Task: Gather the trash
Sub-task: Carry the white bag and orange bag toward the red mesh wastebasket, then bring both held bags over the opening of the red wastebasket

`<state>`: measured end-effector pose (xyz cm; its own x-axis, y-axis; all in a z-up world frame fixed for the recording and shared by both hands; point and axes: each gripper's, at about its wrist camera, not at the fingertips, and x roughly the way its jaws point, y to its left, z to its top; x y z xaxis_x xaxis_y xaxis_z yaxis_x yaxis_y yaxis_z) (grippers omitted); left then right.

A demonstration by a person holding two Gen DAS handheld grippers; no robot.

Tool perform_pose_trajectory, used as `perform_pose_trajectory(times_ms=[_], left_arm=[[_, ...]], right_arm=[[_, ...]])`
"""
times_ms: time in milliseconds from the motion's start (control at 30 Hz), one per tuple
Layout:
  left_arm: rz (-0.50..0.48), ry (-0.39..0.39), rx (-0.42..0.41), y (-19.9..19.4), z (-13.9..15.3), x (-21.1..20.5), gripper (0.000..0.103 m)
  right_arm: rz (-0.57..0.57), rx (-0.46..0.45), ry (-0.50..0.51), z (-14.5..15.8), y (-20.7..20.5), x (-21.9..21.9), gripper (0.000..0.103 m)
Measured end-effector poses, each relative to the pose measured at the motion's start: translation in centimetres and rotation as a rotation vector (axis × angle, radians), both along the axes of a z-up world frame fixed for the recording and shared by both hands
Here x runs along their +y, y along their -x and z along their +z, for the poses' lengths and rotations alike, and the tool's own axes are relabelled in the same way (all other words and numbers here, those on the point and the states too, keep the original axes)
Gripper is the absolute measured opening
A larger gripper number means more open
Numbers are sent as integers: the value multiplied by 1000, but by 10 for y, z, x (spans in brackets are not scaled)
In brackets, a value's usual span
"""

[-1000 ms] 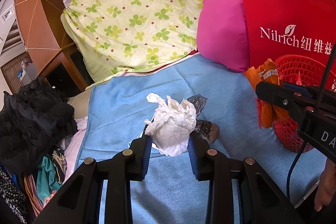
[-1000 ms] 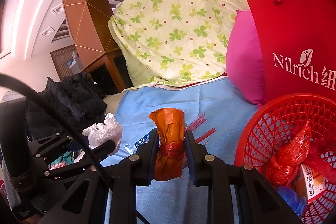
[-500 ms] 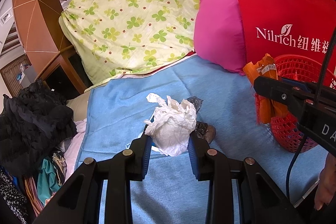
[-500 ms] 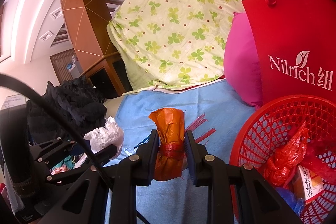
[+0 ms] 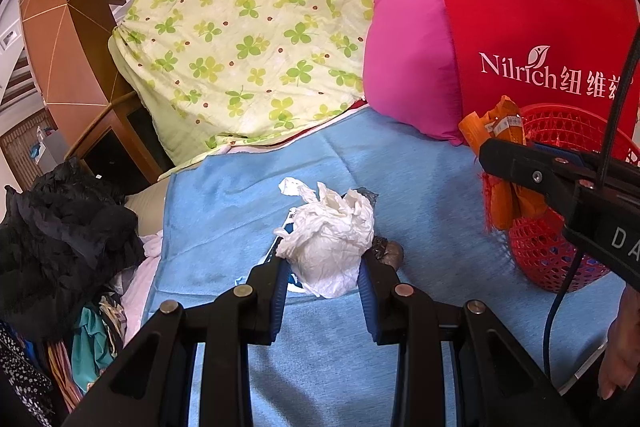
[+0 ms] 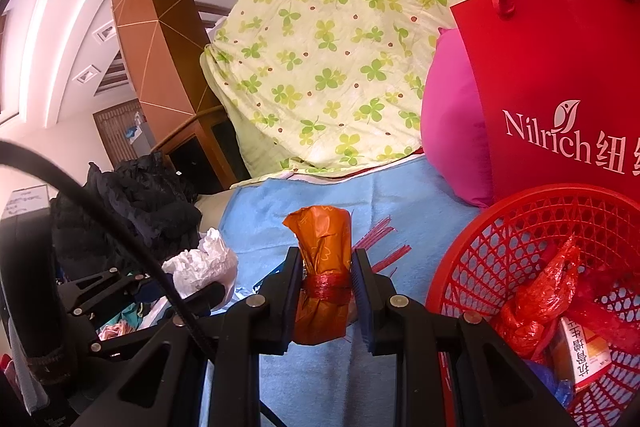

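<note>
The crumpled white tissue [image 5: 332, 247] sits pinched in my left hand-held gripper [image 5: 323, 269], held above the blue sheet [image 5: 240, 211] of the bed. My right hand-held gripper [image 6: 325, 277] is clamped on an orange wrapper [image 6: 322, 255] tied with a red band, just left of the red basket [image 6: 480, 255], which has red plastic bits and a small box inside. Behind stand a red paper bag [image 6: 560, 75], a pink pillow [image 5: 408, 67] and a clover-print quilt [image 5: 260, 27].
</note>
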<state>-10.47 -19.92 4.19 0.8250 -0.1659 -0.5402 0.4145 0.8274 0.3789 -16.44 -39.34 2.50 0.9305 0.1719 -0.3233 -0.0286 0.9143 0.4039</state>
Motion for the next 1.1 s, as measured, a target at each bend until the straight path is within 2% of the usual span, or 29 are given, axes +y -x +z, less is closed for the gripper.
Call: perform_pose_trajectory(times_ms=[1100], left_arm=[[-34,-16,-4,6,2,-13,34]], right_arm=[[-37,-14,-26,2,9,-9,27]])
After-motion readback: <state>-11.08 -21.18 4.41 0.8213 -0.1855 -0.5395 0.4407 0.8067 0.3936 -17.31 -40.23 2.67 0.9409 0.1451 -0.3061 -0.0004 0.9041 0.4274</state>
